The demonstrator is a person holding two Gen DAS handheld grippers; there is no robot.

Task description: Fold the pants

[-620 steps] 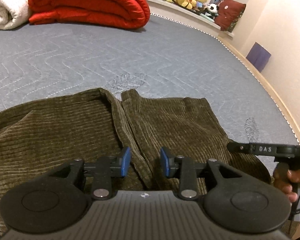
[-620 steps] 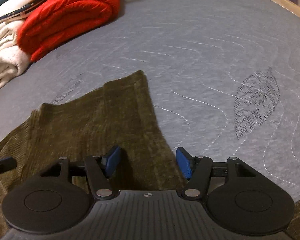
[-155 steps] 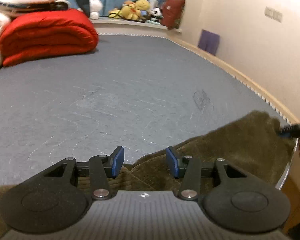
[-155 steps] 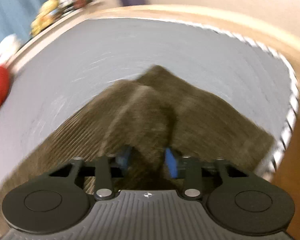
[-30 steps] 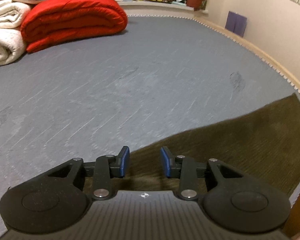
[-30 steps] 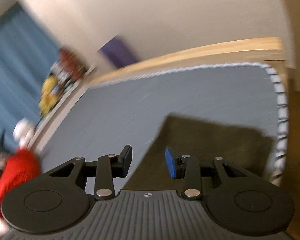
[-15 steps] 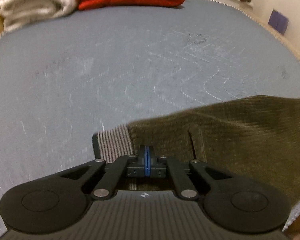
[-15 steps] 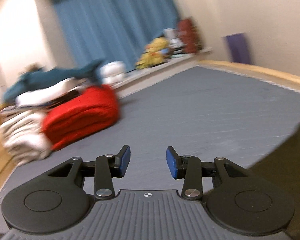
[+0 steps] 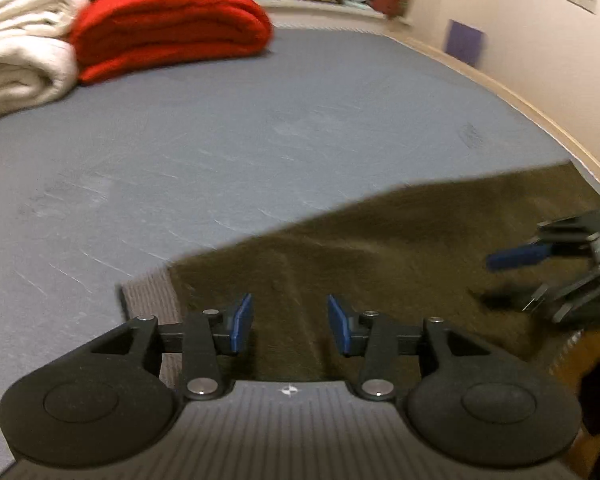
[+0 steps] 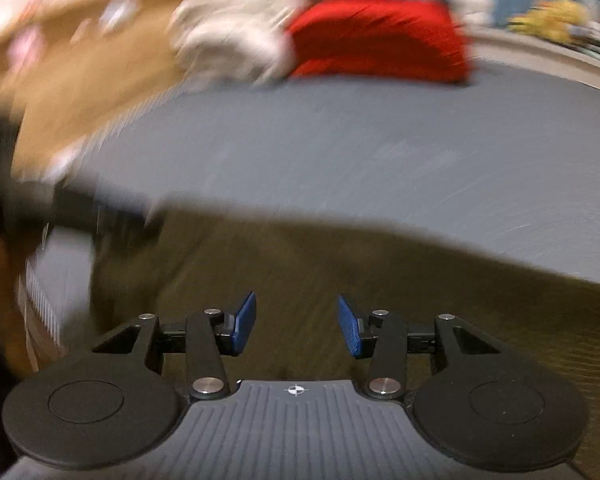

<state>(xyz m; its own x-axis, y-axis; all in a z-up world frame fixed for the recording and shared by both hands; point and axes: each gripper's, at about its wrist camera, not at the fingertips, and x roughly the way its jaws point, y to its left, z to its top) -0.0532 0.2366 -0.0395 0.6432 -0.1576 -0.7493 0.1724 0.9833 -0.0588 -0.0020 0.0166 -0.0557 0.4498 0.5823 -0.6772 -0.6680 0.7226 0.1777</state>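
One red blanket [image 9: 168,28] and one white blanket [image 9: 16,56] lie stacked at the bed's [image 9: 300,128] far end. The pants [image 9: 380,248] lie flat near its edge; both the left gripper [image 9: 290,322] and right gripper [image 10: 296,322] hover over them, jaws open.

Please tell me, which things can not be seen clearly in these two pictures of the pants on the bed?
- Near part of the pants: left wrist view, hidden behind the left gripper.
- Right gripper: left wrist view, blurred and cut off by the right edge.
- Red blanket and white pile beside it: right wrist view, smeared by motion blur.
- Pants' fold layers: both views, too blurred.
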